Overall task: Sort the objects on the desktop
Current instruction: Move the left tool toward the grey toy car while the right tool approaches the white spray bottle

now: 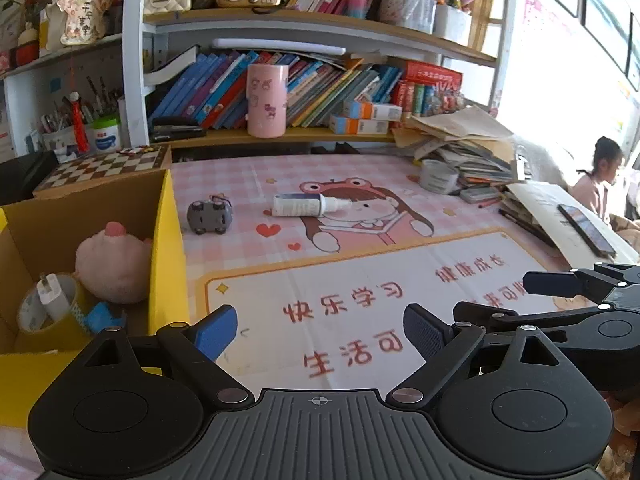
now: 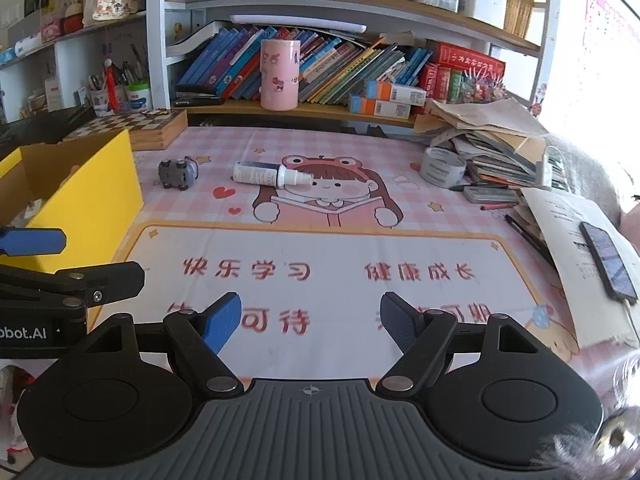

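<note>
Both tools spread, empty: left tool [image 1: 320, 332], right tool [image 2: 310, 320]. Approach spray bottle [image 2: 272, 174] crosswise, pinch mid-body, carry left into yellow box [image 1: 168, 256].

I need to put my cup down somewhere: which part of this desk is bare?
The mat is bare across its printed panel, between the yellow box and the paper stack. Farther back lie a toy car and bottle. The right edge is crowded.

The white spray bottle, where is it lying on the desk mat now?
In both wrist views the white spray bottle lies on its side on the desk mat, just right of the small grey toy car, its nozzle toward the cartoon girl's face.
</note>
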